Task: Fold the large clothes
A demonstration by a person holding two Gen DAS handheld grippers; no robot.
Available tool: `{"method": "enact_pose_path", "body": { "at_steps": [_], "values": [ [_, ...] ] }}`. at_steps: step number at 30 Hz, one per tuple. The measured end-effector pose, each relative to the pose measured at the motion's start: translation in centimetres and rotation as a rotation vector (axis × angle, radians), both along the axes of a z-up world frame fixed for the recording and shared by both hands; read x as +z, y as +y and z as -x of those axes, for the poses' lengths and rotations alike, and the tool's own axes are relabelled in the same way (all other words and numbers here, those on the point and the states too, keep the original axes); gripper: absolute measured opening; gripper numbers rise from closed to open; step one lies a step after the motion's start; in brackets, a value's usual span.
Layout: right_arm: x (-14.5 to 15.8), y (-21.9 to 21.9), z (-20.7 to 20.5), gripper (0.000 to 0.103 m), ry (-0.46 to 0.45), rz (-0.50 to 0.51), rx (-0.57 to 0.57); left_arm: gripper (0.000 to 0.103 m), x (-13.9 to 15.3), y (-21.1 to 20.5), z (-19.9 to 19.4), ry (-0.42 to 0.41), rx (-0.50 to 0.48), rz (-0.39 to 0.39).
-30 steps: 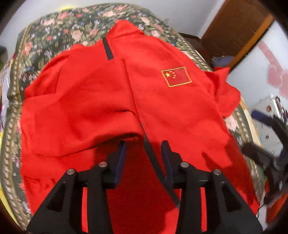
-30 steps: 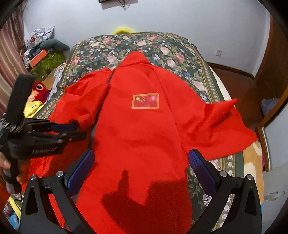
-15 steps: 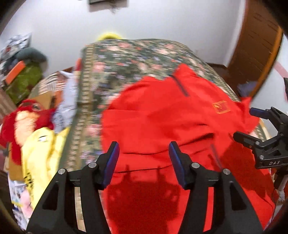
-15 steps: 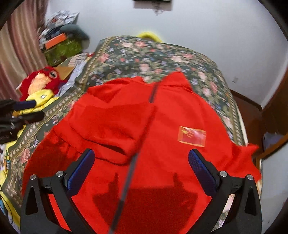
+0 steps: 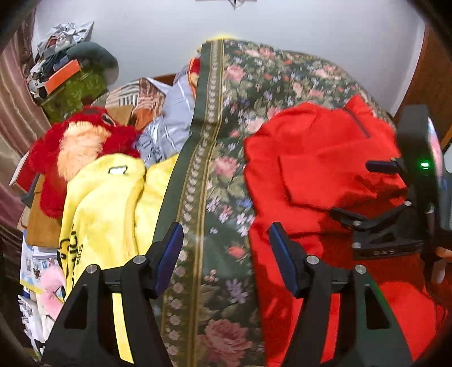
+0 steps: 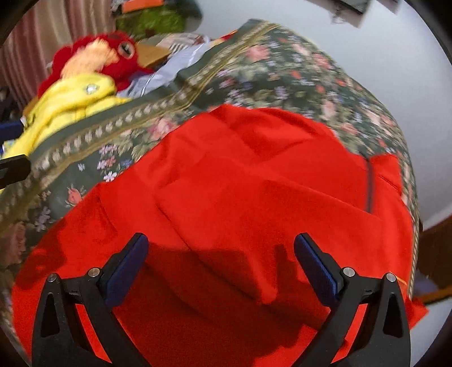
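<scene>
A large red jacket [image 5: 316, 180] with a dark zip lies spread on a floral bedspread [image 5: 226, 175], its left sleeve folded over the front. It fills the right wrist view [image 6: 240, 203]. My left gripper [image 5: 226, 242] is open and empty above the bedspread, just left of the jacket's edge. My right gripper [image 6: 220, 254] is open and empty above the jacket's lower part; its body also shows at the right of the left wrist view [image 5: 395, 225].
A yellow garment [image 5: 107, 214] and a red plush toy [image 5: 79, 144] lie off the bed's left side, with boxes and clutter [image 5: 65, 73] behind. A white wall [image 5: 254, 25] is at the bed's far end. The bedspread shows in the right wrist view [image 6: 282, 70].
My left gripper has opened and swung left off the jacket to the bed's edge. My right gripper has also turned left and moved lower over the jacket. The flag patch is out of view.
</scene>
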State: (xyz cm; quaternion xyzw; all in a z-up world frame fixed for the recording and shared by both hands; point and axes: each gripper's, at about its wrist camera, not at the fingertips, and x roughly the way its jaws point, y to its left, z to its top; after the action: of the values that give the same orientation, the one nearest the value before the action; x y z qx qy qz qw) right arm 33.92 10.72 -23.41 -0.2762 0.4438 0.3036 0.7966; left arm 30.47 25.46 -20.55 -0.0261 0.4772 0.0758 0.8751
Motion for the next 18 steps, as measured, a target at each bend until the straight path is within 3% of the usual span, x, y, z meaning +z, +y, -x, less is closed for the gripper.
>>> {"method": "enact_pose_path", "body": {
  "at_steps": [2, 6, 8, 12, 13, 14, 18],
  "values": [
    [-1.3, 1.2, 0.0, 0.086, -0.011, 0.043, 0.024, 0.062, -0.8, 0.2, 0.0, 0.017, -0.005, -0.006],
    [-3.0, 2.8, -0.3, 0.073, -0.011, 0.105, 0.055, 0.063, -2.6, 0.2, -0.7, 0.050, -0.041, 0.014],
    [-3.5, 3.0, -0.8, 0.054, 0.025, 0.089, 0.052, 0.063, -3.7, 0.0, -1.3, 0.078, -0.051, 0.006],
    [-3.7, 2.8, -1.8, 0.029, 0.113, 0.012, 0.040, 0.063, -5.6, -0.6, -2.3, 0.129, -0.067, 0.009],
    [-3.4, 2.7, -1.9, 0.011, 0.117, -0.001, 0.036, 0.063, -6.1, -0.8, -2.6, 0.147, -0.076, 0.018],
    [-3.2, 2.5, -2.0, 0.006, 0.114, -0.004, 0.022, 0.063, -6.4, -0.9, -2.8, 0.156, -0.081, 0.023],
    [-0.6, 0.6, -2.4, 0.006, 0.112, -0.121, -0.021, 0.067, -7.6, -1.9, -3.7, 0.193, -0.106, 0.015]
  ]
}}
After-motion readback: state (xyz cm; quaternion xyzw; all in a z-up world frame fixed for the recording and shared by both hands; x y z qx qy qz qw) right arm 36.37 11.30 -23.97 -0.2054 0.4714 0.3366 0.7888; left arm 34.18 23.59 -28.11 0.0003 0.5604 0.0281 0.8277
